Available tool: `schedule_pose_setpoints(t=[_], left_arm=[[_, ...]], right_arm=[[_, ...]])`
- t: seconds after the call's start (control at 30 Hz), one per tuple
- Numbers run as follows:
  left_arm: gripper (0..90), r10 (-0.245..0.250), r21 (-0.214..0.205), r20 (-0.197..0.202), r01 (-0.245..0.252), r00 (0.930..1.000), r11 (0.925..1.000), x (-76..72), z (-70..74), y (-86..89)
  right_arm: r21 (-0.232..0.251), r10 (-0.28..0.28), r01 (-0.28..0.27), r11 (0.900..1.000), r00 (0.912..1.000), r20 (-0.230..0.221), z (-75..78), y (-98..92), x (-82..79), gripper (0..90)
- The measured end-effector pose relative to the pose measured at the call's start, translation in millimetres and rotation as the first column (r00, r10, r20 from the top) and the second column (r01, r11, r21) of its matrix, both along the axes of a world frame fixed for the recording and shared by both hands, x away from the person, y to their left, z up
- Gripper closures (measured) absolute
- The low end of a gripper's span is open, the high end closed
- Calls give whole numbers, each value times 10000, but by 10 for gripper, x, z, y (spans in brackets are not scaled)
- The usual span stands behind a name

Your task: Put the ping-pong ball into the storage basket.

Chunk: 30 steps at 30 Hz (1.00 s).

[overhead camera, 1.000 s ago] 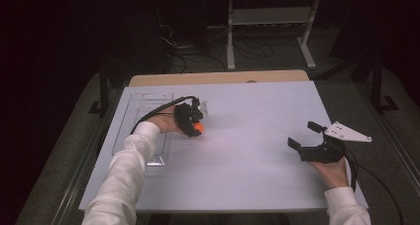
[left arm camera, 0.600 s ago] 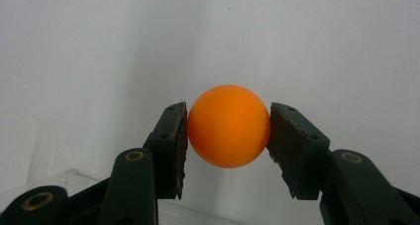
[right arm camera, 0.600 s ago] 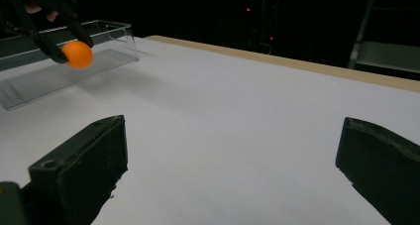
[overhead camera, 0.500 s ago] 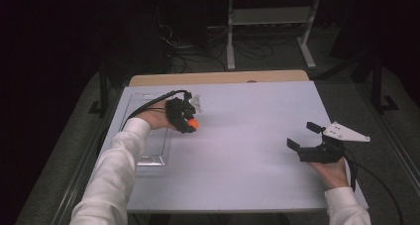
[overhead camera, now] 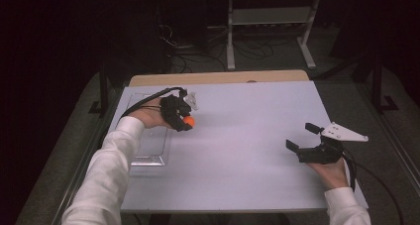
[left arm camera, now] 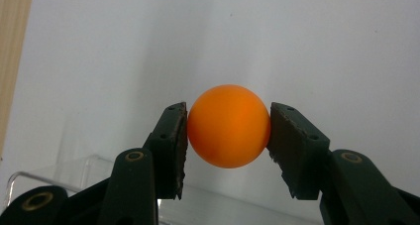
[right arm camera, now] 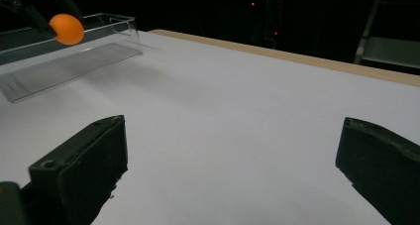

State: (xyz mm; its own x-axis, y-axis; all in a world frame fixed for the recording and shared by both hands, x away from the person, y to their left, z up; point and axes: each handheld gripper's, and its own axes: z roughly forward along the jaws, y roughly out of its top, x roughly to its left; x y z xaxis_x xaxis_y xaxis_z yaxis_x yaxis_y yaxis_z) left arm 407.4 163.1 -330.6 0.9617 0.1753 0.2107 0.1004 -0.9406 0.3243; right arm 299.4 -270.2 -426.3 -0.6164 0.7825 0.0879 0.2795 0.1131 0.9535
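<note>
Ball (left arm camera: pixel 229 126) is round, so no long axis; my left hand-held gripper (overhead camera: pixel 185 121) pinches it, angled down over the clear tray (overhead camera: pixel 148 153).

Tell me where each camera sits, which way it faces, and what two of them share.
High view: above the table's near side, facing forward and down; both sleeves, left gripper, right gripper.
Left gripper view: on that gripper, looking along its fingers shut on the ball.
Right gripper view: low, across the table, open fingers.
All three share the ball and clear tray.
</note>
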Motion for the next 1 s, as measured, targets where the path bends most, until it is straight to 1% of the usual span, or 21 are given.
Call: schedule_pose_setpoints(t=[0.17,0.3,0.53,0.63,0.7,0.83,1.0], left_arm=[[507,88,-14,7,-88,10000,10000,-30,72,45],[507,159,27,135,-160,9998,9999,-50,117,80],[507,310,21,245,-311,9992,9995,-86,184,153],[507,350,16,285,-350,9990,9994,-103,224,192],[507,374,92,338,-377,9987,9992,-116,255,218],[507,418,18,390,-419,9984,9991,-148,318,257],[507,496,94,500,-501,9975,9987,-179,387,297]], right_arm=[[-54,32,-32,10000,10000,-25,-2,6,-1,0],[-55,23,-23,10000,10000,-35,-2,5,-1,0],[-63,19,-19,10000,10000,-48,-2,6,-1,0],[-71,11,-11,10000,10000,-49,-3,5,-2,0],[-88,14,-15,10000,10000,-39,-3,5,-3,0],[-117,-21,21,9999,10000,10,-2,5,-5,0],[-91,-37,38,10000,10000,13,1,4,-9,0]])
